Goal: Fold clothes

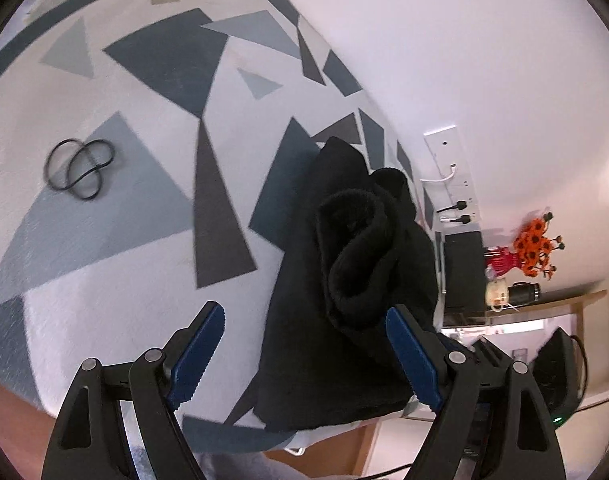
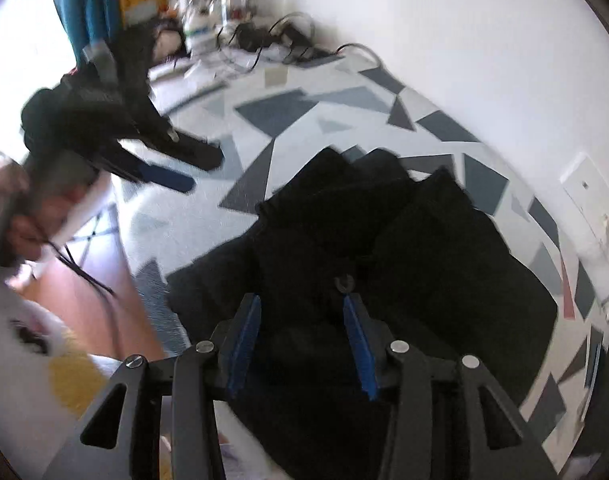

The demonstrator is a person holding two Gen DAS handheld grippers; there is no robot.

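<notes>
**Black garment bunched under the right gripper**

Nearest, the right gripper (image 2: 300, 316) hangs over the black garment (image 2: 364, 264) with its blue pads part-way apart — cloth lies below and between them, but neither pad presses on it, so nothing is pinched. The left gripper (image 1: 304, 344) stands spread wide and empty; the garment (image 1: 344, 300) lies ahead of it and off toward its right finger, a rolled cuff or sleeve end rising near that fingertip. The heap is crumpled rather than flat; its longer run seems to lead away from both grippers toward the wall. I judge the right hand the nearer one, placed for the next pick-up.

The garment rests on a bed (image 1: 124, 208) covered in white with grey and blue triangles — a looped black cord (image 1: 80, 168) sits well apart on it. Beyond, a white wall, a socket plate with plugs (image 1: 456, 184), and orange flowers (image 1: 536, 248) on a shelf.
</notes>
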